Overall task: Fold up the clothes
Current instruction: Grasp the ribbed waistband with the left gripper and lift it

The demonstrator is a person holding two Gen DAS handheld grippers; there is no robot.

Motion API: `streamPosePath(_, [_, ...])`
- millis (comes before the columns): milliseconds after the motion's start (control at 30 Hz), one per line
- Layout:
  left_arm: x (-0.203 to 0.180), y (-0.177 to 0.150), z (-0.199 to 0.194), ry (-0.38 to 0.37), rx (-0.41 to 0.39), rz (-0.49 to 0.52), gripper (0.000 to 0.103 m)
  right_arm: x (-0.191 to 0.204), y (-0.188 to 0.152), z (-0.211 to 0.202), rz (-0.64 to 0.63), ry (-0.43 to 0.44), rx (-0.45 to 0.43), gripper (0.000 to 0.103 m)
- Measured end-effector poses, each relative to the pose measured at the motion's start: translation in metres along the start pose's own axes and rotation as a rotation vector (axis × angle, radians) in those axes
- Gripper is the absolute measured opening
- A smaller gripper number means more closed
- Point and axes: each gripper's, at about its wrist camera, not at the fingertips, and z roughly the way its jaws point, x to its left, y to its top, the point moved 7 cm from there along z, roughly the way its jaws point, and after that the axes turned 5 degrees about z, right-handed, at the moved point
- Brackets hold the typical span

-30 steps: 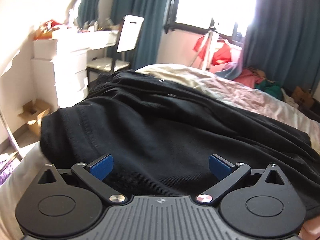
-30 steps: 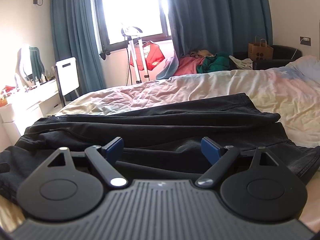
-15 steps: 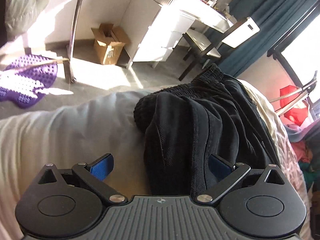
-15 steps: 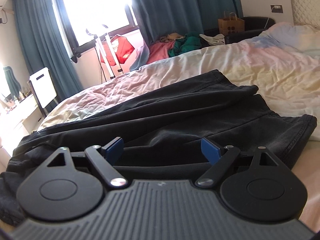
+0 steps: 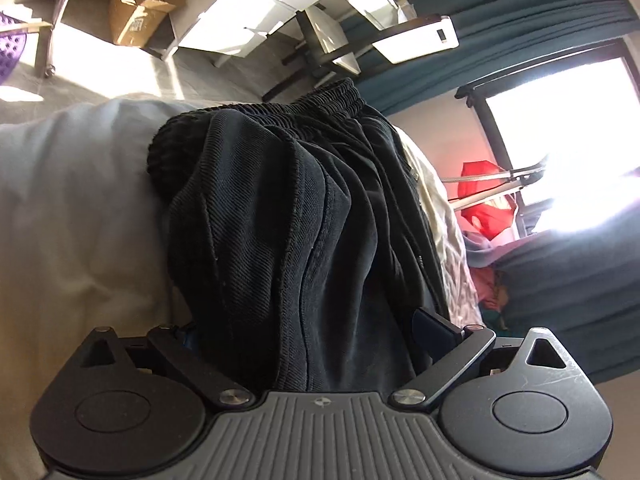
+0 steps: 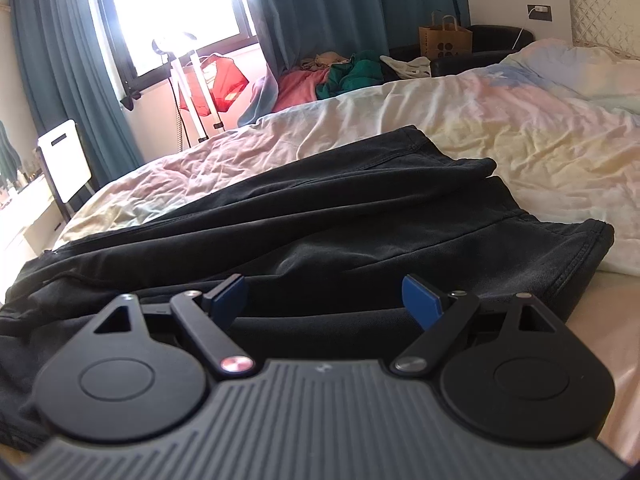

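Observation:
A pair of black trousers point(image 5: 304, 208) lies across the pale bed sheet point(image 5: 72, 216), its ribbed waistband point(image 5: 320, 96) at the bed's edge. My left gripper point(image 5: 310, 328) is open and tilted, straddling a bunched ridge of the cloth near the waist. The fabric covers most of its left pad; the right fingertip point(image 5: 432, 324) shows beside the cloth. In the right wrist view the trousers point(image 6: 340, 216) stretch away to the left, with a leg hem point(image 6: 592, 248) at the right. Low over the leg cloth, my right gripper point(image 6: 324, 300) stands open, nothing pinched between its pads.
Beyond the bed's edge lie the floor, a cardboard box point(image 5: 140, 4), white drawers point(image 5: 272, 12) and a chair point(image 5: 412, 36). A red garment point(image 6: 216, 80) hangs by the window. A clothes pile point(image 6: 344, 76) and a paper bag point(image 6: 444, 42) sit past the bed's far side.
The left gripper swung left and rolled over toward the waistband, moving in until the bunched cloth lies between its fingers. The right view shifted slightly right along the leg; both stay open.

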Motion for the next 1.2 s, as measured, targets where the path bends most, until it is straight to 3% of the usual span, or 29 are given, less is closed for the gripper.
streamPosePath(133, [0.020,0.000,0.017,0.078,0.076,-0.038,0.093,-0.006,-0.001,0.005,0.021,-0.024,0.014,0.086])
streamPosePath(267, [0.019,0.003,0.017,0.077,0.044,-0.029,0.094,-0.012,-0.002,0.009,0.054,-0.030,0.037,0.086])
streamPosePath(300, [0.017,0.004,0.016,0.078,0.027,-0.016,0.091,-0.013,-0.003,0.010,0.062,-0.030,0.041,0.086])
streamPosePath(400, [0.008,0.005,0.011,0.030,-0.010,0.020,0.060,-0.016,-0.003,0.011,0.080,-0.033,0.050,0.086])
streamPosePath(500, [-0.007,0.004,-0.003,-0.144,-0.054,0.012,0.059,-0.019,-0.003,0.012,0.100,-0.035,0.053,0.086])
streamPosePath(567, [-0.014,0.001,-0.008,-0.198,-0.059,0.019,0.061,-0.021,-0.003,0.011,0.111,-0.037,0.050,0.086])
streamPosePath(600, [-0.016,-0.002,-0.008,-0.196,-0.056,0.026,0.066,-0.022,-0.003,0.011,0.114,-0.039,0.049,0.086])
streamPosePath(667, [-0.010,-0.009,-0.004,-0.072,-0.035,0.045,0.067,-0.022,-0.003,0.011,0.118,-0.041,0.051,0.086])
streamPosePath(733, [-0.004,-0.011,0.007,-0.005,-0.009,-0.001,0.067,-0.023,-0.004,0.012,0.122,-0.042,0.054,0.086])
streamPosePath(867, [0.013,-0.001,0.023,-0.014,0.029,-0.143,0.066,-0.023,-0.005,0.012,0.125,-0.045,0.059,0.086])
streamPosePath(967, [0.014,0.005,0.033,-0.024,0.063,-0.134,0.065,-0.024,-0.004,0.012,0.126,-0.047,0.060,0.086])
streamPosePath(1033, [0.011,0.013,0.039,-0.029,0.051,-0.103,0.048,-0.024,-0.005,0.012,0.129,-0.046,0.063,0.086])
streamPosePath(1100, [0.009,0.015,0.040,-0.040,0.036,-0.083,0.043,-0.026,-0.005,0.013,0.133,-0.050,0.066,0.086])
streamPosePath(1200, [0.002,0.012,0.035,-0.131,0.023,-0.074,0.043,-0.028,-0.004,0.014,0.142,-0.053,0.068,0.086])
